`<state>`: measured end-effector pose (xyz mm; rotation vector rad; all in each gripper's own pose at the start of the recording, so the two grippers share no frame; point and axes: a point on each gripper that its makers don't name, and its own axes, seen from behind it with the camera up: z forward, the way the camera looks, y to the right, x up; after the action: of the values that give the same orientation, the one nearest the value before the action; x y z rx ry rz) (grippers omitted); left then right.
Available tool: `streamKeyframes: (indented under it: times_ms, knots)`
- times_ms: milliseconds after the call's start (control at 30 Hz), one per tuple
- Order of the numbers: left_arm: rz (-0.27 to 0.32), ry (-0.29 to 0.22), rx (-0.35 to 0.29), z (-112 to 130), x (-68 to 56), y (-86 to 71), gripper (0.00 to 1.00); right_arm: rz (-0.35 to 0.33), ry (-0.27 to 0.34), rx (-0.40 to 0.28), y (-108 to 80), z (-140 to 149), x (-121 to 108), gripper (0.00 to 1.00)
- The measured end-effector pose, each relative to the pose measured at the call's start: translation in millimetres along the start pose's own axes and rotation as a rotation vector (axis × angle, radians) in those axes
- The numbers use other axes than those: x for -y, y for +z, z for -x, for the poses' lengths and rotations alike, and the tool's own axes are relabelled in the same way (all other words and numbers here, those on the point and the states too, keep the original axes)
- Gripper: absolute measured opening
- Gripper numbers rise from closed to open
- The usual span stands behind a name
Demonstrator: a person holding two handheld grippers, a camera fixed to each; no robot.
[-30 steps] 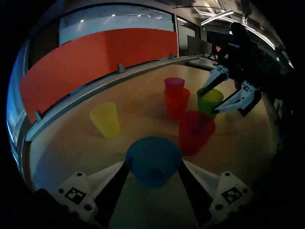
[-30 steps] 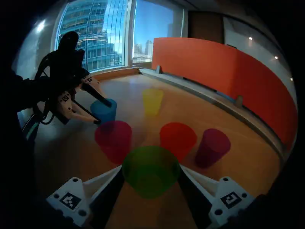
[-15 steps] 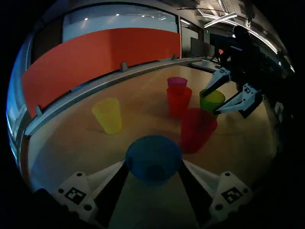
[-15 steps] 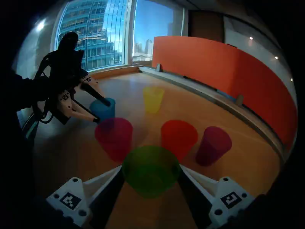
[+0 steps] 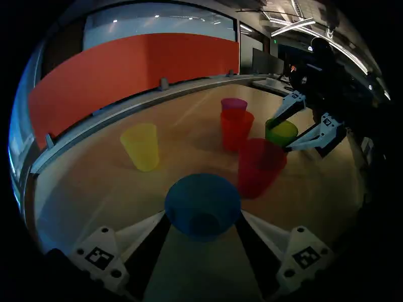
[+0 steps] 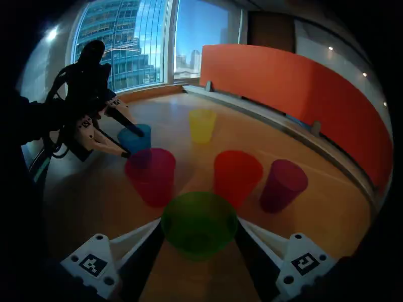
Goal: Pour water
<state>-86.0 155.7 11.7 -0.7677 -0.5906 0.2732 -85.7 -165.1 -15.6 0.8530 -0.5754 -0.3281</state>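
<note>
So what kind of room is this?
Probably an office or meeting room in a city building: a long wooden table, an orange divider panel along its edge, and tall windows looking out on glass towers.

We read no text, numbers or brands anywhere; the square black-and-white marker tags (image 5: 98, 257) carry patterns only, no letters.
</note>
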Motion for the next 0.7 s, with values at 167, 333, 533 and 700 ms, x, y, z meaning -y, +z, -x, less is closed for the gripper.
streamKeyframes:
  times_ms: [167, 333, 533, 700]
  knots:
    - [0.0, 0.011, 0.02, 5.1, -0.5, 0.3, 0.87, 0.0, 0.012, 0.002, -1.6, 3.0, 1.0, 0.92]
    - [-0.005, 0.021, 0.037, 10.3, -1.0, 1.9, 0.87, 0.004, 0.025, -0.001, -2.7, 4.2, 1.2, 0.94]
    - [-0.008, 0.018, 0.046, 13.1, -0.9, 0.8, 0.87, 0.014, 0.023, 0.006, -4.7, 7.2, 0.4, 0.99]
    - [-0.019, 0.013, 0.048, 16.1, 1.9, -3.1, 0.87, 0.021, 0.033, 0.002, -9.2, 7.5, 0.4, 0.99]
